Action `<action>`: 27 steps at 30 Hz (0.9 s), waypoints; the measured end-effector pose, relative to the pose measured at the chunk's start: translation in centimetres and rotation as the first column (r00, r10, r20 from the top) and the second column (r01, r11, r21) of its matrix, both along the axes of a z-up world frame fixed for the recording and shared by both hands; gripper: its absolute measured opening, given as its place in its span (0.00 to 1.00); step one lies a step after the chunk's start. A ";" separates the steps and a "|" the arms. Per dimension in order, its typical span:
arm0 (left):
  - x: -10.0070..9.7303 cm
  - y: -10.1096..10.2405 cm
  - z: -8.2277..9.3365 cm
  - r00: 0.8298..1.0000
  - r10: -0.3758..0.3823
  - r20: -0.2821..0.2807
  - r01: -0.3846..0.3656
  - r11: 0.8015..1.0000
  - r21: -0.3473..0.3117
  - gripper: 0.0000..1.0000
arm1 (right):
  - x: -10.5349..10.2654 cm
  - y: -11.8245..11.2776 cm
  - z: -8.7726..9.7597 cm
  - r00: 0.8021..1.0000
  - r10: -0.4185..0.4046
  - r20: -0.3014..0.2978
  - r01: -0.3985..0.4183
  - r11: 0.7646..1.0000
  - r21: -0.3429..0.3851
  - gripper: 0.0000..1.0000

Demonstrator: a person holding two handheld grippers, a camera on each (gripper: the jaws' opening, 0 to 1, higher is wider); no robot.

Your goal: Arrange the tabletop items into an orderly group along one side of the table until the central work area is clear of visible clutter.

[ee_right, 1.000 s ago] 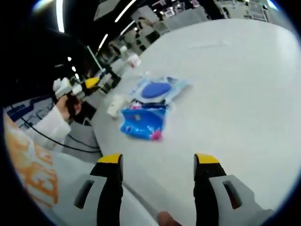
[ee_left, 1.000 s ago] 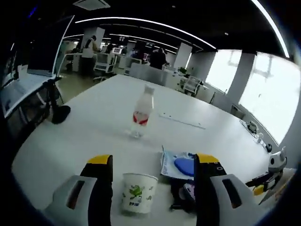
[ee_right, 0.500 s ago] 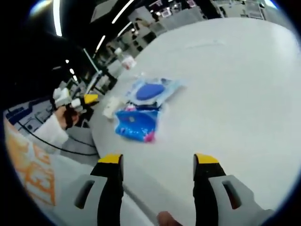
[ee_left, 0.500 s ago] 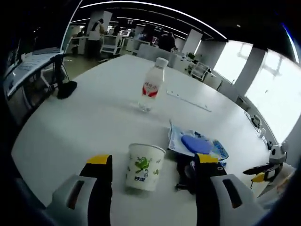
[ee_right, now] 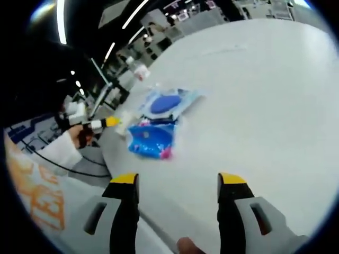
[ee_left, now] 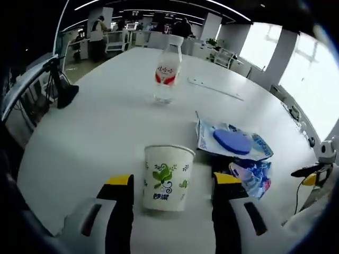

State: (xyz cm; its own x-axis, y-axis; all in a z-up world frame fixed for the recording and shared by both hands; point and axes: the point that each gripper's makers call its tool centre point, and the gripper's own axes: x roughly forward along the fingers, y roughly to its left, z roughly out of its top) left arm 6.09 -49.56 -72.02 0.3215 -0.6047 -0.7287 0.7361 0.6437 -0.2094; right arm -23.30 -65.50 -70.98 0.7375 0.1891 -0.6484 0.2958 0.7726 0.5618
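Standing upright between the left gripper (ee_left: 170, 182)'s released jaws, paper cup (ee_left: 168, 177); right gripper (ee_right: 177, 180) spread, empty.

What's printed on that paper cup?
The white paper cup carries a green leaf pattern above dark lettering, clearest in the left gripper view.

In the left gripper view a paper cup (ee_left: 168, 178) stands upright just ahead of the open left gripper (ee_left: 171, 182), blocking the lane between its jaws, and flat packets (ee_left: 233, 145) crowd the table (ee_left: 95, 132) to the cup's right. A bottle (ee_left: 167, 70) stands farther off, with bare tabletop to the left. Ahead of the open right gripper (ee_right: 178, 182) the white surface lies free, the blue pouches (ee_right: 159, 124) sitting far left.
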 end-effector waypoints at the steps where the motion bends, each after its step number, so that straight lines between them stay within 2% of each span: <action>1: 0.1 0.2 -0.3 1.000 0.005 -0.007 -0.005 1.000 0.010 0.53 | 0.0 0.2 -0.1 1.000 0.002 0.001 -0.002 1.000 0.003 0.58; 5: -0.2 0.8 -1.3 1.000 -0.003 -0.031 0.005 0.999 0.052 0.47 | 0.0 0.9 -0.2 1.000 0.016 0.001 -0.016 1.000 0.008 0.58; 9: -0.4 0.9 -1.6 0.999 -0.003 -0.037 0.005 0.998 0.057 0.40 | 0.0 0.6 -0.1 1.000 0.008 0.008 -0.008 1.000 0.008 0.58; 15: -0.5 0.6 -2.1 0.999 0.013 -0.030 -0.012 0.999 0.034 0.38 | -0.2 -0.6 -0.1 0.999 -0.032 0.015 0.032 0.999 0.007 0.58; 18: -0.6 0.6 -1.9 0.997 0.055 -0.047 -0.055 0.998 0.013 0.36 | -0.4 -0.7 0.0 0.999 -0.035 0.016 0.034 0.999 0.005 0.58; 21: -0.6 0.9 -1.6 0.996 0.081 -0.034 -0.081 0.997 -0.012 0.36 | -0.5 -0.7 0.0 0.999 -0.035 0.014 0.035 0.999 0.005 0.58; 23: -0.9 1.0 -1.5 0.996 0.076 -0.035 -0.077 0.997 -0.025 0.35 | -0.5 -0.7 0.0 0.999 -0.033 0.016 0.032 0.999 0.005 0.58; 27: -1.3 1.3 -1.0 0.998 0.058 0.000 -0.058 0.998 -0.026 0.35 | -0.6 -0.7 -0.1 1.000 -0.019 0.009 0.019 1.000 0.005 0.58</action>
